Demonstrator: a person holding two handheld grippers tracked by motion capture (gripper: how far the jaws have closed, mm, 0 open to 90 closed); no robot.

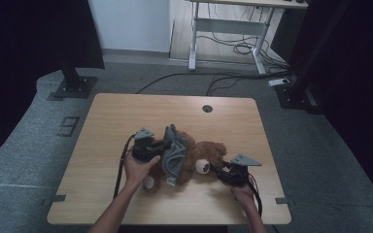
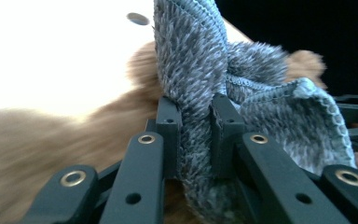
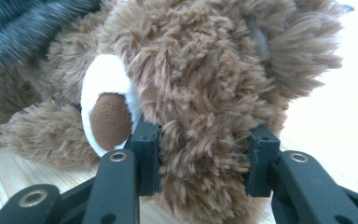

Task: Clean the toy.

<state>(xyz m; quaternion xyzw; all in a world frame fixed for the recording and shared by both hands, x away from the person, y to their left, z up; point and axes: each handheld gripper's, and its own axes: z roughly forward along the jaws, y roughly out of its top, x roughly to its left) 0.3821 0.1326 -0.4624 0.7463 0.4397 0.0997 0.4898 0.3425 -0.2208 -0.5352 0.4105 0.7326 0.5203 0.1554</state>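
A brown teddy bear (image 1: 206, 154) lies on its side in the middle of the wooden table (image 1: 126, 116). A grey fuzzy cloth (image 1: 173, 151) drapes over its body. My left gripper (image 1: 161, 151) is shut on a fold of this grey cloth (image 2: 193, 93), lifting it off the brown fur (image 2: 37, 140). My right gripper (image 1: 217, 171) is shut on the bear's head (image 3: 200, 107), with the jaws pressed into the fur beside the white muzzle and brown nose (image 3: 109, 114).
A round cable hole (image 1: 207, 108) sits near the table's far edge. A black stand base (image 1: 73, 87) is on the floor at far left, and a white desk frame (image 1: 228, 36) with cables stands behind.
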